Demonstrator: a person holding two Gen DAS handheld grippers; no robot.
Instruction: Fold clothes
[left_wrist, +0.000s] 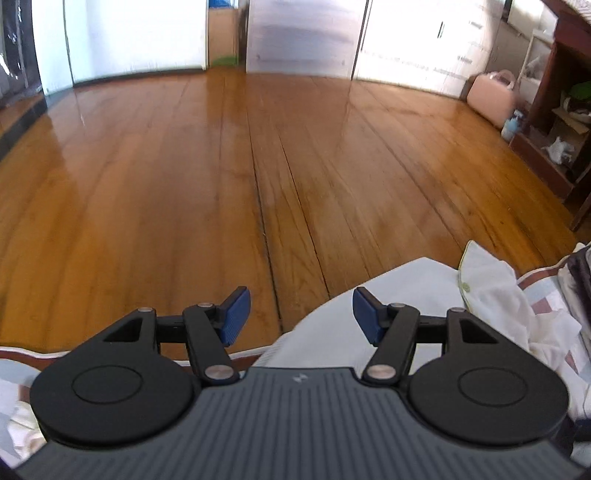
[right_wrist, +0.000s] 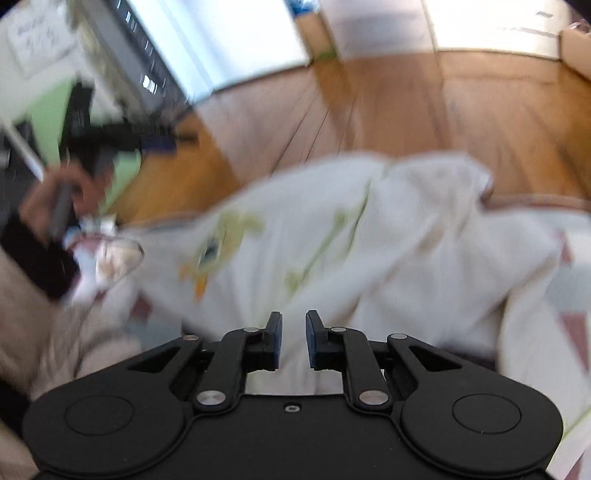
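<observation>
White cloth, a garment (right_wrist: 332, 236) with a green and orange print, lies rumpled across a patterned bed cover (right_wrist: 569, 325), filling the right wrist view from 9 to 3 o'clock. The right gripper (right_wrist: 293, 339) hangs just over it at 6 o'clock, jaws parted a little, with nothing pinched between them; the cloth shows through the gap, below the pads. The left gripper (left_wrist: 301, 317) is spread wide and empty, pointing out over the wooden floor (left_wrist: 221, 166), with only a corner of the garment (left_wrist: 491, 288) at its 4 o'clock.

Risks, as I judge them: with neither gripper gripping, the garment rests loose and bunched, so a fold begun now could trap the creases or catch two layers at once. The right wrist view is blurred, so a hem is hard to pick out, and a pinch may land mid-panel instead.

The bed's edge runs along the floor at 12 o'clock in the right view; cloth dragged that way could slip off. The floor beyond is open. A shelf (left_wrist: 561, 110) stands at 2 o'clock in the left view, well apart. At 9 o'clock in the right view a hand (right_wrist: 48, 206) grips a handle, near the garment's left end.
</observation>
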